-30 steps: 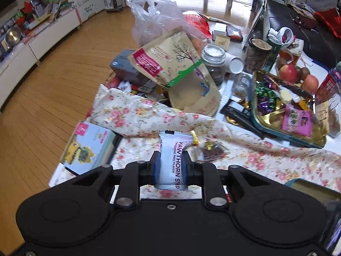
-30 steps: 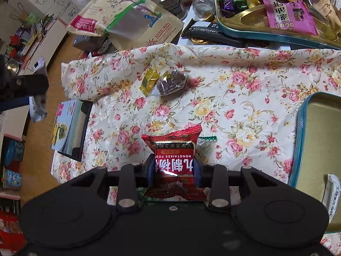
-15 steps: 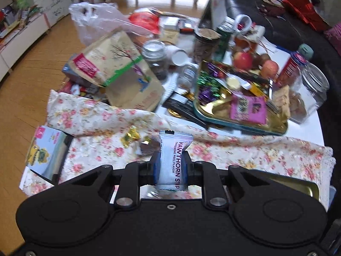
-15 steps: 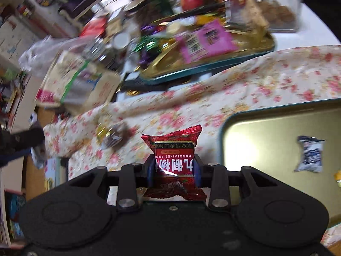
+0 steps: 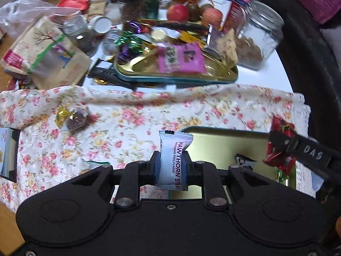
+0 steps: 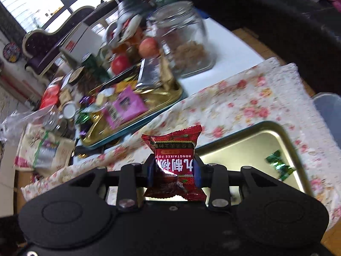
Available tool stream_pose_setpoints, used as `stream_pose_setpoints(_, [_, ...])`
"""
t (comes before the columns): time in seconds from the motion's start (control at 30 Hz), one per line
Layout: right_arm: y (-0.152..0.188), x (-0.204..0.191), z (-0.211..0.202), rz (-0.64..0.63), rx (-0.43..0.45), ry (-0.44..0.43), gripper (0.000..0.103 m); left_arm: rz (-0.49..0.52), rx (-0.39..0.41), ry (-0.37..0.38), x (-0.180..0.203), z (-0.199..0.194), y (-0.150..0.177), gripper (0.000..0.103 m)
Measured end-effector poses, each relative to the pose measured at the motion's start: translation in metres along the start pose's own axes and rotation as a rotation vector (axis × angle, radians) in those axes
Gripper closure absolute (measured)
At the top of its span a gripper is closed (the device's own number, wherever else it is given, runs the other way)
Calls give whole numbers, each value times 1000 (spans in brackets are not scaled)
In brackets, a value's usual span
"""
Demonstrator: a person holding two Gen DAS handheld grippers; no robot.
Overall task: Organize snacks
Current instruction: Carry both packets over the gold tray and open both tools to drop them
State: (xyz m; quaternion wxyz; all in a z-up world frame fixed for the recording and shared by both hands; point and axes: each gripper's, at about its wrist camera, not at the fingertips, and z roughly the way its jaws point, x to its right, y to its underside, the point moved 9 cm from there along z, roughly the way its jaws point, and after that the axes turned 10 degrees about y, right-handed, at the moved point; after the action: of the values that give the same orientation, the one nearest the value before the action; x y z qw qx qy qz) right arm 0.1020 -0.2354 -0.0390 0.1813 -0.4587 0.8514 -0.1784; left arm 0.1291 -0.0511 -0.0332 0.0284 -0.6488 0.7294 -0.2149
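Jaws of the left gripper (image 5: pixel 173 162) are clenched on a white hawthorn strip packet (image 5: pixel 174 160), which stands upright between them with its crimped top poking out ahead. The tool tips steeply downward over the near corner of a gold tray (image 5: pixel 223 147) lying on the flowered cloth (image 5: pixel 127 119) that covers the counter. Right of these jaws, the right gripper (image 6: pixel 173 167) grasps a red snack packet (image 6: pixel 173 162), its printing upside down to the camera, and is rolled so the scene tilts. Beyond and right of the right jaws the same tray (image 6: pixel 245 147) holds a green-wrapped candy (image 6: pixel 279 166). Farther ahead sits a second tray (image 5: pixel 138 64) heaped with sweets.
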Motion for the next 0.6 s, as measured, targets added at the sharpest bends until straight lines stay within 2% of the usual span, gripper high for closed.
stream_pose_setpoints(0.13, [-6,32,-2,20,19,49,66,45,-33,-5,20,15,8,76])
stream_pose_setpoints(0.3, [-6,57,-4,26,18,71,66,85,-72,-7,38,31,17,75])
stream_pose_setpoints(0.47, [-1,72,-5,20,5,91,66,88,-92,8,47,39,20,70])
stream_pose_setpoints(0.6, [5,81,-6,-2,-3,100,66,77,-99,14,50,42,21,70])
